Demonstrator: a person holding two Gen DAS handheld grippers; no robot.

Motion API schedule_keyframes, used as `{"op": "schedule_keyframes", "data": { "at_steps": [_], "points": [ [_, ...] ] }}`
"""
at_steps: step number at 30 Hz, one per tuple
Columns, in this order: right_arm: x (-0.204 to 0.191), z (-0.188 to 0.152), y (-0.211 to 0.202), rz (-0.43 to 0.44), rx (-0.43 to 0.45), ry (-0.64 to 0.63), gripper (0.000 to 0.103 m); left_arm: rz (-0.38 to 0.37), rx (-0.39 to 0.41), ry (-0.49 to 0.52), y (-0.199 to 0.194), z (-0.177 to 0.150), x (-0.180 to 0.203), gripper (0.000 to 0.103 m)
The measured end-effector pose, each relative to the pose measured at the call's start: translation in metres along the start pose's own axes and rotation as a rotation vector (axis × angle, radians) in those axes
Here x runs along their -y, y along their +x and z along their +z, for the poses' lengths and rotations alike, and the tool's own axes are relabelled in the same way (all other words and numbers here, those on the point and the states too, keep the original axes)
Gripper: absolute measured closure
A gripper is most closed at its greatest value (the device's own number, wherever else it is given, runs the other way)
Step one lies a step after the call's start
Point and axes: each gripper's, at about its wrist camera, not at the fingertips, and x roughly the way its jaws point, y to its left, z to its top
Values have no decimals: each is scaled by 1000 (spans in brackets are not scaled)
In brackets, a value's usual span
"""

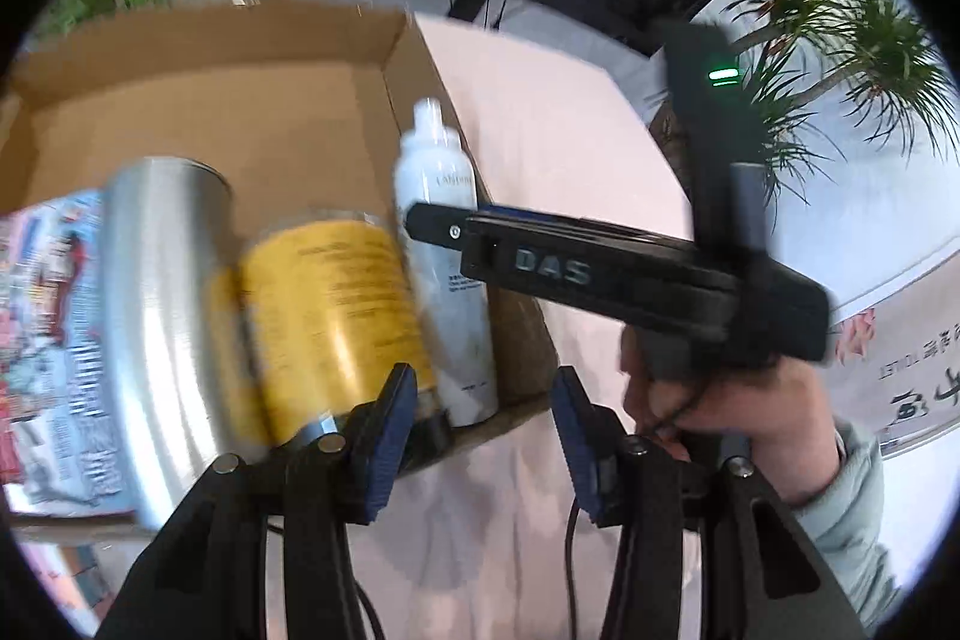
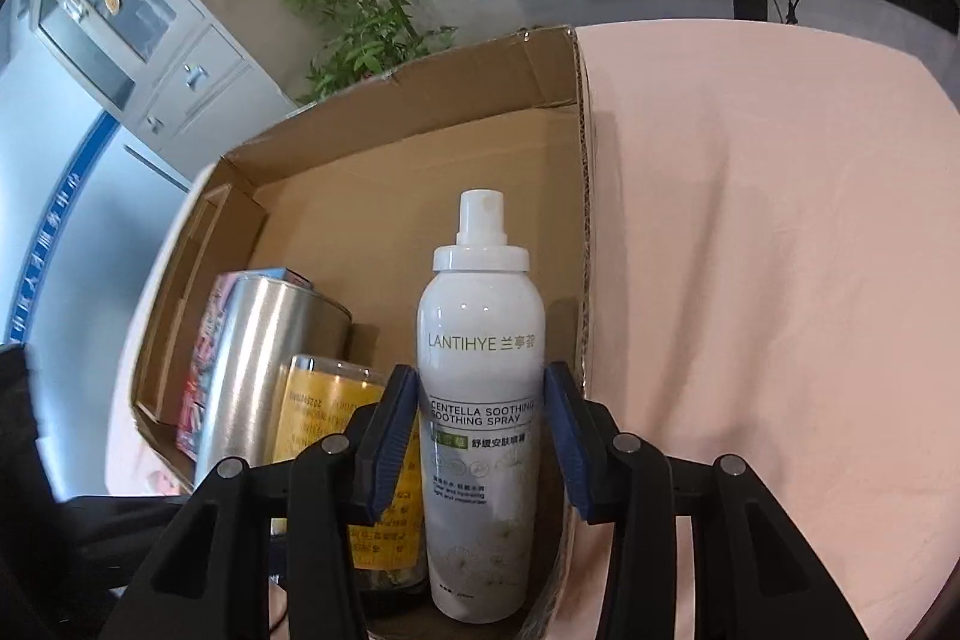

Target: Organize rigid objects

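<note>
Between right tool (image 2: 480, 436) pads, upright spray bottle (image 2: 480, 370) gripped (inside box (image 2: 384, 196)), left tool (image 1: 480, 436) empty, half-open.

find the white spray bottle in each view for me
Left wrist: the white spray bottle stands centre, at the cardboard box's right wall, crossed by the right gripper.
Right wrist: bottle bottom centre, between the blue pads.
Shared landmark: yellow-labelled jar just left of it.
</note>
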Motion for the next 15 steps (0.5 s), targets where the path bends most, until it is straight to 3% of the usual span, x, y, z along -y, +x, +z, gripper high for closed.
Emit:
{"op": "schedule_keyframes", "data": {
  "at_steps": [2,5,7,10,12,15],
  "points": [
    [-3,-2,-1,-23,4,3,60,12,64,22,-32,-12,1,57],
    [-8,-11,-13,13,1,16,38,86,183,88,-88,-26,2,57],
    [-22,-23,-39,-7,55,-11,0,172,271,136,-134,-35,4,53],
    [-55,-54,-81,-38,178,-106,0,308,390,138,-209,-51,0,19],
    [-77,-86,-103,17,222,-145,0,399,440,136,-251,-66,-4,19],
    [-111,-140,-122,99,256,-190,0,506,431,152,-290,-91,-14,19]
  ]
}}
